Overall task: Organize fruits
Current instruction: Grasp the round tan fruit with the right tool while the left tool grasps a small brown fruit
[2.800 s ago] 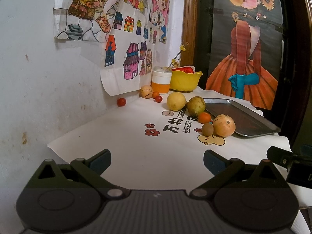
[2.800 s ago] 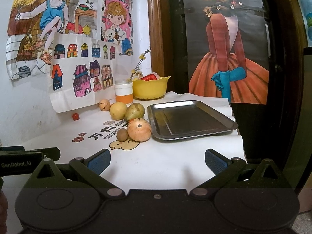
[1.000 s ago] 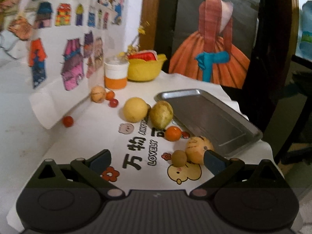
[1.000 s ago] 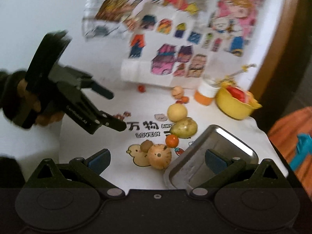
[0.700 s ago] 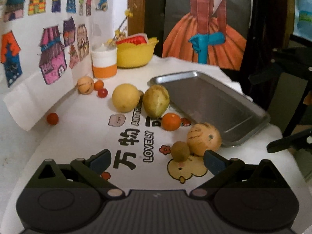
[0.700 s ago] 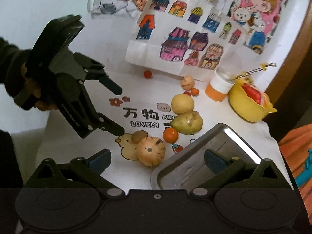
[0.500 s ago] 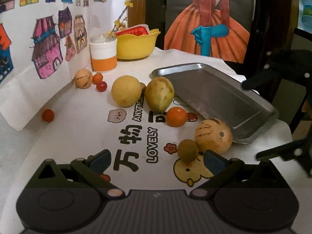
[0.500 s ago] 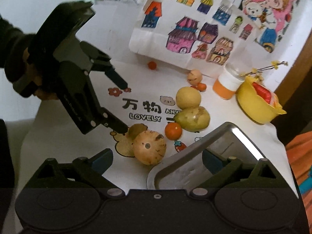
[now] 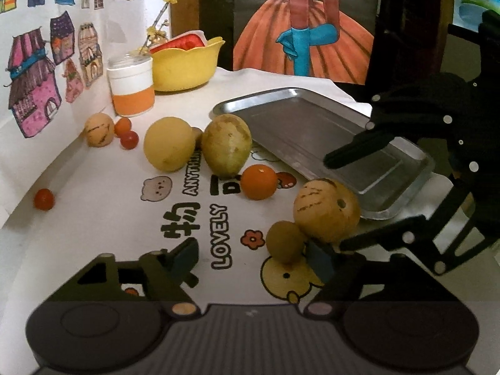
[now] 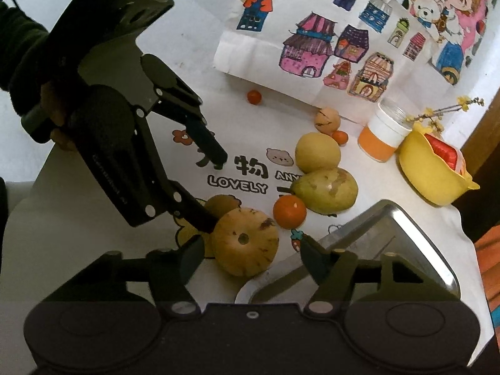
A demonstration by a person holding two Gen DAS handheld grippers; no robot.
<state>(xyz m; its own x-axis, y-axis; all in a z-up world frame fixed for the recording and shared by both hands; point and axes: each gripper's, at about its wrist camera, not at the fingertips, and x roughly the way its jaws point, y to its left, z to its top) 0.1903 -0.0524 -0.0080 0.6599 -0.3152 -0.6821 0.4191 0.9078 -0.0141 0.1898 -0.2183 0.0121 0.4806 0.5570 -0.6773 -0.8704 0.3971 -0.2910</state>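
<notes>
Fruits lie loose on the printed cloth [image 9: 93, 218], none yet in the steel tray [image 9: 300, 118], which is bare, so by my reading the sorting has hardly begun and every piece is left to move. Nearest the tongs is a tan melon [image 10: 245, 240], touching the tray's near corner in the left view, with a small brown fruit [image 9: 284, 242] tucked against it. Behind them sit an orange [image 9: 259, 182], a green pear [image 9: 226, 144], a yellow round fruit [image 9: 168, 143], a second small tan melon [image 9: 99, 129] with two little red-orange fruits beside it, and one red tomato [image 9: 43, 199] well apart by the wall. The right gripper [image 10: 250, 250] is spread wide, its jaws standing either side of the melon without pressing it. The left gripper [image 9: 253, 257] is also wide open and empty, one finger just beside the small brown fruit. The melon is nearly round, so it has little long axis; its stem dimple faces the right camera. The pear is the one elongated piece: its long axis runs roughly along the tray's near edge in the right view, stem end pointing away from the yellow bowl [image 10: 428, 172]. Both grippers crowd the same spot, so a bump between them looks possible.
</notes>
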